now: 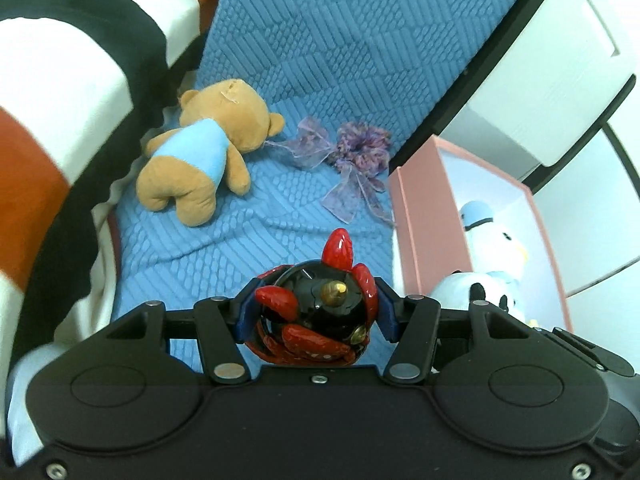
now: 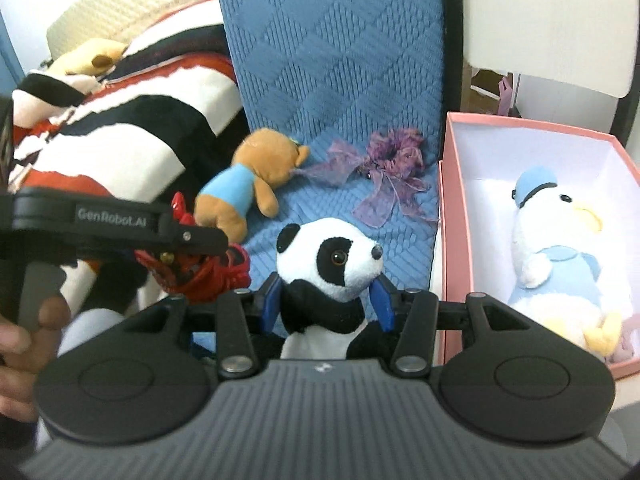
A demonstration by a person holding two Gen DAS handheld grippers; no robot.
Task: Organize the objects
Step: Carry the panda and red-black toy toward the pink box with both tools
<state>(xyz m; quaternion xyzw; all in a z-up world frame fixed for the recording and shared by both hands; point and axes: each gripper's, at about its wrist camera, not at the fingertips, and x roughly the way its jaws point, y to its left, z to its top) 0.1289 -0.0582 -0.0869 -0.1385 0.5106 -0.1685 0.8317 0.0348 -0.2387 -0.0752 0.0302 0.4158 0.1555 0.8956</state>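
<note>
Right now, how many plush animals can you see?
3 clearly: brown bear lying on the blue cover, panda in the right tool, white duck inside the pink box. Another may lie behind the striped blanket.

The panda plush (image 2: 332, 264) hides its lower body behind the right tongs (image 2: 326, 300).

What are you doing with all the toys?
A person is tidying toys off a blue blanket with two hand-held grippers. The left hand-held gripper holds a shiny red and black toy; the right hand-held gripper holds a plush panda. A duck plush already lies in the pink box. A teddy bear and purple scrunchie wait on the blanket.
</note>
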